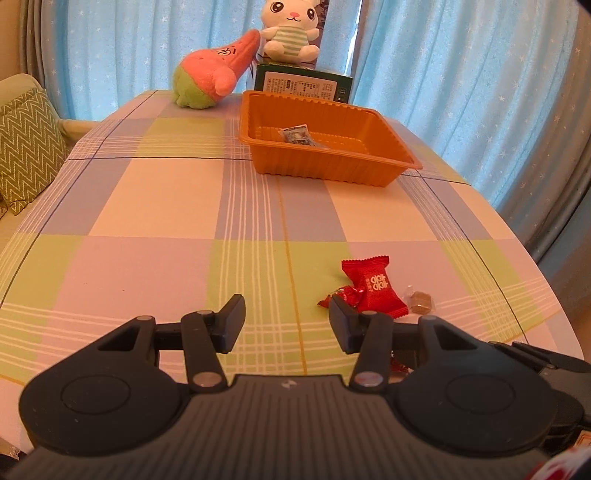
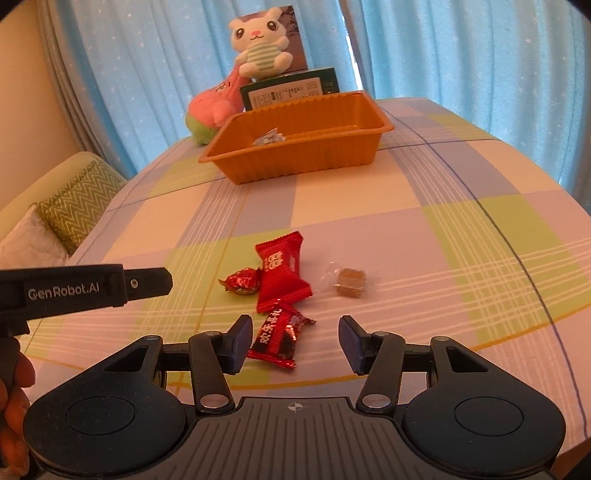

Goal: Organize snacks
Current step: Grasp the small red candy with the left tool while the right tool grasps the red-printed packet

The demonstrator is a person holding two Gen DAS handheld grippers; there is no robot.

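Pickup step: I have right claw point(image 2: 295, 341) open around dark-red candy point(image 2: 279, 339) near surface's point(image 2: 369, 221) front edge; left claw point(image 1: 286, 325) open, empty. Next: close, carry to orange tray point(image 2: 295, 147).

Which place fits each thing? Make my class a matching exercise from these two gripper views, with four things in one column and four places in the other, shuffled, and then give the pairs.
Things
1. Silver-wrapped snack
2. White bunny plush
3. Dark red candy
4. Clear-wrapped brown cube

Places
A. On the green box
B. Between the open right tongs
C. Inside the orange tray
D. On the tablecloth, to the right of the big red packet

Pairs: 1-C, 2-A, 3-B, 4-D
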